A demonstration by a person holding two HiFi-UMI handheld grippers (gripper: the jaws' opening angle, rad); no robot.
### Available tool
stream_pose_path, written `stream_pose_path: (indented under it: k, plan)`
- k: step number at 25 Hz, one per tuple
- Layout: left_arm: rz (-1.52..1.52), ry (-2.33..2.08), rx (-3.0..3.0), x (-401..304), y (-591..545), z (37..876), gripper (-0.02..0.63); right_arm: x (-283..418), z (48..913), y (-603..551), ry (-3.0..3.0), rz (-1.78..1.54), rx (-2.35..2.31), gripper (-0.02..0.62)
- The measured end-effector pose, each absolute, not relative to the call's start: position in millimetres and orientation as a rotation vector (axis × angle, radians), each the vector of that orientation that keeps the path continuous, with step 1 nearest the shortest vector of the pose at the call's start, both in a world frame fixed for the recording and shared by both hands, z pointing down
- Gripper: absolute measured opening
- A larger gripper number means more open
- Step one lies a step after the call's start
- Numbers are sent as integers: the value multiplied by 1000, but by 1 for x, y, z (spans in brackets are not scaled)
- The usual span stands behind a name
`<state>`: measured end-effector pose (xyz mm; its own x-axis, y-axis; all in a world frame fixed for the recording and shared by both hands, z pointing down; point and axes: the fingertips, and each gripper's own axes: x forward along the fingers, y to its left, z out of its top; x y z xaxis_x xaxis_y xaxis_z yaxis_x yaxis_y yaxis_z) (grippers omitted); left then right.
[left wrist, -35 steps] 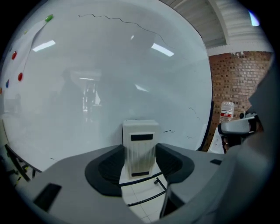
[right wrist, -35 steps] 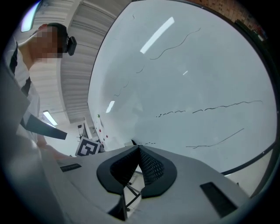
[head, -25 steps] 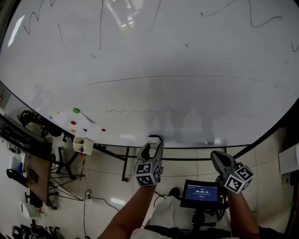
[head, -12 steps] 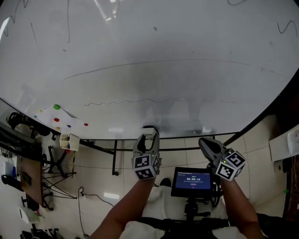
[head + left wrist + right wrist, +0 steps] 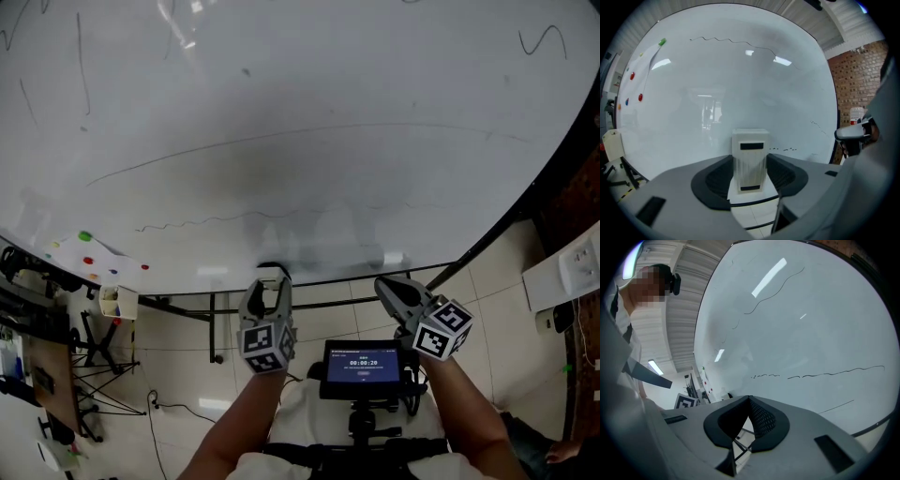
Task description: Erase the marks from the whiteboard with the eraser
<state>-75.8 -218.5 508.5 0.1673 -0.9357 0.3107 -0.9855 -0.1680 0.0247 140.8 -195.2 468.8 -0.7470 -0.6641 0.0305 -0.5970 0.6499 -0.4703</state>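
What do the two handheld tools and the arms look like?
Both alike: left tool and right tool have grey bodies with black pads, textured. Each carries a white cube with black square markers. The forearms are bare, no sleeves showing.

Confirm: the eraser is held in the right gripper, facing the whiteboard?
Wrong gripper. The eraser is held in the left gripper, facing the whiteboard; the left gripper view shows it clamped between the jaws. The right gripper is shut with nothing in it.
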Motion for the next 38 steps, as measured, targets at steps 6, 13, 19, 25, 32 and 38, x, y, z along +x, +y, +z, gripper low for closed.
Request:
stream_pose_path:
  k: [6, 13, 19, 25, 32, 38]
  plan:
    - [337, -1855, 2203, -58, -221, 513, 259, 148, 472, -195, 2693, -711, -1045, 20]
    - [417, -1695, 2321, -4, -222, 524, 258, 164, 474, -198, 2678, -717, -1065, 20]
    - [454, -1769, 2308, -22, -223, 522, 258, 166, 470, -206, 2675, -705, -1043, 20]
    - [448, -1896, 2197, -57, -222, 517, 259, 167, 469, -207, 2680, -706, -1024, 20]
    - [401, -1857, 2212, -28, -224, 521, 258, 172, 471, -204, 2704, -703, -1010, 20]
    - [344, -1836, 2201, -8, -224, 527, 258, 180, 474, -205, 2728, -711, -988, 20]
